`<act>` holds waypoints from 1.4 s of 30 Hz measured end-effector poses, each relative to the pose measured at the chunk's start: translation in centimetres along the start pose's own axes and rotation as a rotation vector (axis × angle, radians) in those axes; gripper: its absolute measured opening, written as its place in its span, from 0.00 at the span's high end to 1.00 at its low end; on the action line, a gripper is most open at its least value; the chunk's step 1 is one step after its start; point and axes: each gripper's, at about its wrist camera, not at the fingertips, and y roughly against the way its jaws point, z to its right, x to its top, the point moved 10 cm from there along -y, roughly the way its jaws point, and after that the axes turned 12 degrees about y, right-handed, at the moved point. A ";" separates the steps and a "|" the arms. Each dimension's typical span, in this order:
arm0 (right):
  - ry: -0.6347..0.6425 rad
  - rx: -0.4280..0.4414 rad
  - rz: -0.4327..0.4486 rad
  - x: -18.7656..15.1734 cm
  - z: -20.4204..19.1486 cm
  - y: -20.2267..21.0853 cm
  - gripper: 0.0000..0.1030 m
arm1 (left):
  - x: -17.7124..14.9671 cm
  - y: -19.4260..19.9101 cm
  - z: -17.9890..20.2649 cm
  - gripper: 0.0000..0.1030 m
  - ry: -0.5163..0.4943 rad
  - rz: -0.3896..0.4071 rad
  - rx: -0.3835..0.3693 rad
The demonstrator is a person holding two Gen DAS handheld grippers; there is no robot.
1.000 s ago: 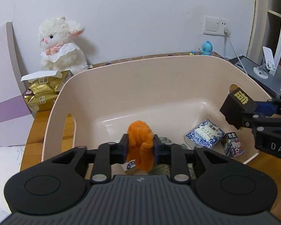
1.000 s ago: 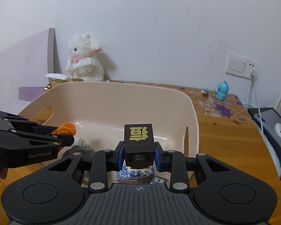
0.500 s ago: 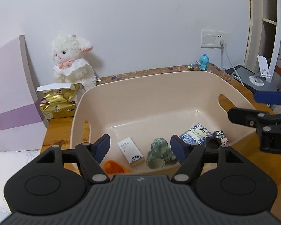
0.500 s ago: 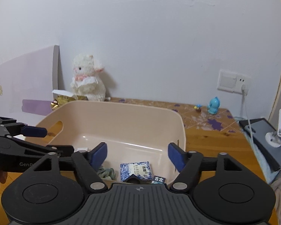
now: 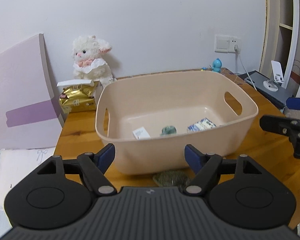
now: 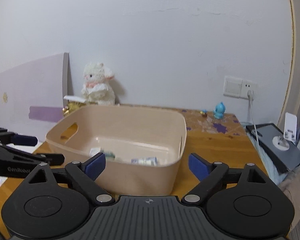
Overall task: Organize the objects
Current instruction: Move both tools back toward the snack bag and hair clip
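The left claw [image 5: 150,156] was spread wide and held nothing, its blue-padded fingers [image 5: 108,155] hanging over the near edge of the wooden desk [image 5: 80,128]. Just beyond them, at 6 o'clock from the bin, a dark green knitted item [image 5: 171,178] lay on the desk against the foot of the beige plastic bin [image 5: 178,152].

The right claw [image 6: 147,165] was likewise spread and empty, with its own blue pads [image 6: 198,168] level with the bin's near wall. In the left wrist view it showed at 3 o'clock, off the bin's right side; in the right wrist view the left claw showed at 9 o'clock, off the bin's left side.

Inside the bin, along the near part of its floor, lay a small white card box [image 5: 141,133], a green knitted ball [image 5: 168,130] and a blue-and-white patterned packet [image 5: 202,124], side by side from left to right. The near wall hid the rest of the floor.

Further back, at 10 o'clock from the bin, a gold foil package [image 5: 78,98] sat with a white plush lamb [image 5: 91,60] behind it against the wall. At 1 o'clock stood a small blue figurine [image 5: 216,65], below a wall socket [image 5: 228,44] with a cable plugged in. At the far right a grey device [image 6: 278,146] carried a white stand [image 6: 290,128].
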 end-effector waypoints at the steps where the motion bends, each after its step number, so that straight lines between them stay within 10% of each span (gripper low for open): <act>1: -0.003 0.002 -0.010 -0.5 0.0 0.2 0.11 | -0.4 0.2 0.0 0.24 0.001 -0.004 0.001; 19: -0.016 0.031 -0.192 -8.4 -0.7 -1.0 0.04 | -7.3 -2.1 1.4 0.24 -0.014 -0.146 -0.003; 42: -0.056 0.063 -0.292 -10.0 -2.7 -9.3 0.00 | -7.5 -9.5 -0.5 0.26 0.234 -0.214 -0.072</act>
